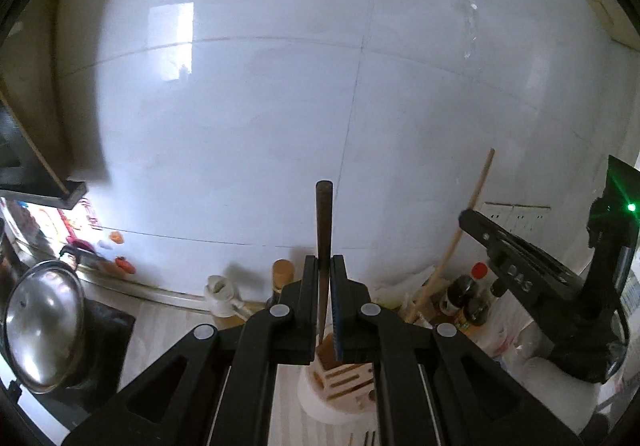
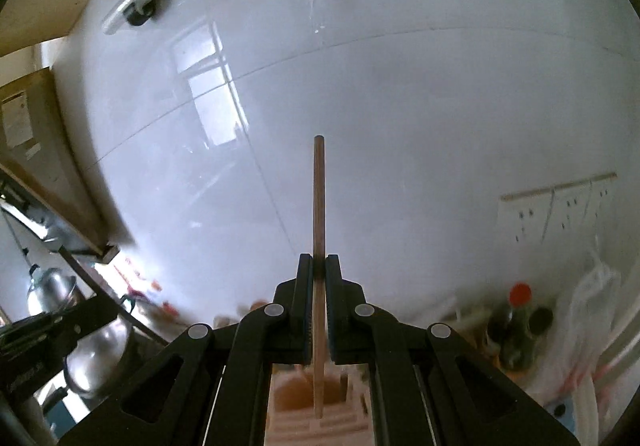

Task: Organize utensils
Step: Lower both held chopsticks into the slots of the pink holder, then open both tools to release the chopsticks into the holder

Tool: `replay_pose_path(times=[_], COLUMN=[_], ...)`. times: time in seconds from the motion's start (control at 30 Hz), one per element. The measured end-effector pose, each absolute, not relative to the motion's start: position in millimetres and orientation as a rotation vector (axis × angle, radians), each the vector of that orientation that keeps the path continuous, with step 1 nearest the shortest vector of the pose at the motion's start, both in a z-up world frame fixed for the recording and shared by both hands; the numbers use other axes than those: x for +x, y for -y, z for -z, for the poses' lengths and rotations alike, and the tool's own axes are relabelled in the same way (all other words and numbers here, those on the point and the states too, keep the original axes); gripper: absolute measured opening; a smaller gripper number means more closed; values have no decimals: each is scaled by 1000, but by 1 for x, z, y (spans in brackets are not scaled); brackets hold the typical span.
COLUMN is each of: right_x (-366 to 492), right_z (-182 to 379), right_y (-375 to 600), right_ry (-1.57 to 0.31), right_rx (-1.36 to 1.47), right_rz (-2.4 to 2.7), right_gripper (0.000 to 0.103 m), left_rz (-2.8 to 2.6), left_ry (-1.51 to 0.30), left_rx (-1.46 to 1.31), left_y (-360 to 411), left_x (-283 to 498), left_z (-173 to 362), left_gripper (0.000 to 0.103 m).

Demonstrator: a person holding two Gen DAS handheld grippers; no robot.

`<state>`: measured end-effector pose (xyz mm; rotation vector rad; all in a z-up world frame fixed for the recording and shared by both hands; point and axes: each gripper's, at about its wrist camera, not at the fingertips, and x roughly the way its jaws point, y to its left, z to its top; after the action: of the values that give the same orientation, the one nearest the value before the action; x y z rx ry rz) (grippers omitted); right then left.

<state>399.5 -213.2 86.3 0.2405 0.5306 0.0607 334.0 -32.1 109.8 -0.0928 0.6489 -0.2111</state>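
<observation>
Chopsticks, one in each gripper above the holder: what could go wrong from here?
1. The left gripper pinches the dark chopstick low, leaving most of it above the jaws; it could pivot or slip.
2. The right gripper holds the light chopstick over the slotted holder; its tip might catch a slot edge.

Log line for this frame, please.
left tool: shut on dark chopstick | right tool: shut on light chopstick | white holder below
</observation>
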Motion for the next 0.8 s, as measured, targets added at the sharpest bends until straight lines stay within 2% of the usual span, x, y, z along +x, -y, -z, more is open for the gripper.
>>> replay_pose_path(times=[0.47, 0.67, 0.8], right_x=[451, 450, 454], right_z=[-22, 0, 9], right_y=[208, 202, 204], right_ry=[-568, -616, -666], right_rx=[224, 225, 241], right_rz=[-53, -75, -96], right_gripper=[6, 6, 10], left_rz=[239, 240, 209], left_ry=[-819, -852, -864], left_rx=[-126, -138, -151], left_y=[44, 45, 43], left_x=[385, 392, 393], left_z=[-39, -32, -36], left_gripper=[3, 4, 9])
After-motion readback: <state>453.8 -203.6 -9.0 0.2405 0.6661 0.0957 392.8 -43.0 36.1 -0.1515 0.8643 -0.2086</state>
